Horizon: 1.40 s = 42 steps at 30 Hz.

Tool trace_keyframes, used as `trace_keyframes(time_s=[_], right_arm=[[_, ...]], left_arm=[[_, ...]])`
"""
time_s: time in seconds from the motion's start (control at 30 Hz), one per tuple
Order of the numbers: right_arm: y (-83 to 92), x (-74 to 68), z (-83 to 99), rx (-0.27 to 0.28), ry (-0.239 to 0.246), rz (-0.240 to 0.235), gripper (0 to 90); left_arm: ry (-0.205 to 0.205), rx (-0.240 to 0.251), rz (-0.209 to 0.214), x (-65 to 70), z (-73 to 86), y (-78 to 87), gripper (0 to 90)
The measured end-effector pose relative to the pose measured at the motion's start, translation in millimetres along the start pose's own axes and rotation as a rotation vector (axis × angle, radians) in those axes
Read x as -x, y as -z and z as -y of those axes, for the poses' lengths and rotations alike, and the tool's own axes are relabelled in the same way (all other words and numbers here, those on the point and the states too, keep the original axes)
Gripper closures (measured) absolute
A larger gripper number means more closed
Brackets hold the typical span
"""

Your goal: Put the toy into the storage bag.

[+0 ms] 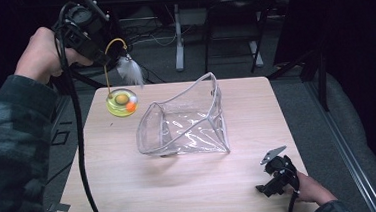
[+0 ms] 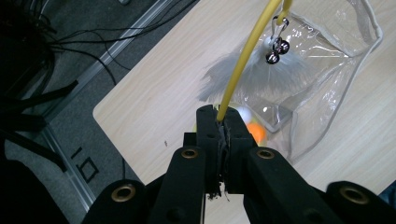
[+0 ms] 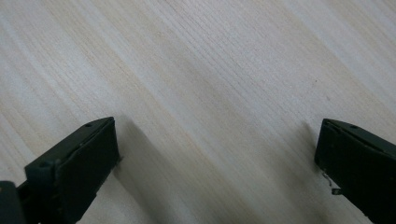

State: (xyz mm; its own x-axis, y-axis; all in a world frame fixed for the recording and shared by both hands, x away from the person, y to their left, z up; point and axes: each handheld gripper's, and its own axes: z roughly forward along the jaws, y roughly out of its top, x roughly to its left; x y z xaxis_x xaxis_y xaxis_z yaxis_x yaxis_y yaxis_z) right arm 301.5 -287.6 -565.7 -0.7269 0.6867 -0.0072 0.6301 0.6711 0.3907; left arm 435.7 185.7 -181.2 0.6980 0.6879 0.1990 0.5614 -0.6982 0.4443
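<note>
From the high view, your left gripper is raised above the far left corner of the wooden table, and from it a thin yellow wire arcs out and drops down to a yellow ball toy with an orange ball and a darker one inside it; whether the toy rests on the tabletop or hangs just above it you cannot tell here. A white feather dangles from the top of that wire, beside the gripper. Just right of the toy, near the middle of the table, stands a clear plastic pouch with its mouth gaping toward the toy. Your right gripper sits low at the near right corner of the table, well apart from the pouch. In the left gripper view, your jaws are pressed together on the yellow wire, which rises from between them; two small bells hang on a clip from it, the feather spreads behind, and the orange ball peeks out beside the jaws, with the pouch beyond. In the right gripper view, your jaws stand wide apart over bare table, holding nothing.
</note>
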Motion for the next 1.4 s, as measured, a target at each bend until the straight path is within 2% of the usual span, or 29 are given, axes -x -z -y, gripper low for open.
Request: trace_keyframes(time_s=[0.23, 0.3, 0.33, 0.4, 0.9, 1.1, 1.27, 1.4], right_arm=[[-0.4, -0.3, 0.1, 0.008, -0.005, -0.003, 0.0], [0.5, 0.4, -0.2, -0.006, 0.007, 0.001, 0.0], [-0.6, -0.4, 0.2, 0.011, -0.007, -0.005, 0.0], [-0.5, -0.4, 0.2, 0.01, -0.007, -0.004, 0.0], [-0.5, -0.4, 0.2, 0.01, -0.007, -0.005, 0.0], [-0.8, -0.8, 0.4, 0.014, -0.011, -0.004, 0.0], [-0.9, -0.9, 0.6, 0.017, -0.012, -0.004, 0.0], [-0.8, -0.9, 0.5, 0.015, -0.011, -0.003, 0.0]], left_arm=[[-0.032, -0.002, 0.013, 9.4, -9.1, -3.3, 88.2], [-0.037, -0.001, 0.016, 11.3, -11.1, -4.7, 88.2], [-0.042, 0.0, 0.023, 13.3, -13.3, -5.9, 88.2], [-0.054, -0.004, 0.026, 14.8, -15.5, -7.2, 88.2], [-0.104, -0.006, 0.048, 32.2, -34.1, -16.8, 88.2], [-0.12, -0.008, 0.067, 39.9, -41.9, -23.2, 88.2], [-0.155, -0.026, 0.078, 50.9, -48.3, -32.9, 88.2], [-0.161, -0.027, 0.091, 53.8, -50.9, -38.5, 88.2]])
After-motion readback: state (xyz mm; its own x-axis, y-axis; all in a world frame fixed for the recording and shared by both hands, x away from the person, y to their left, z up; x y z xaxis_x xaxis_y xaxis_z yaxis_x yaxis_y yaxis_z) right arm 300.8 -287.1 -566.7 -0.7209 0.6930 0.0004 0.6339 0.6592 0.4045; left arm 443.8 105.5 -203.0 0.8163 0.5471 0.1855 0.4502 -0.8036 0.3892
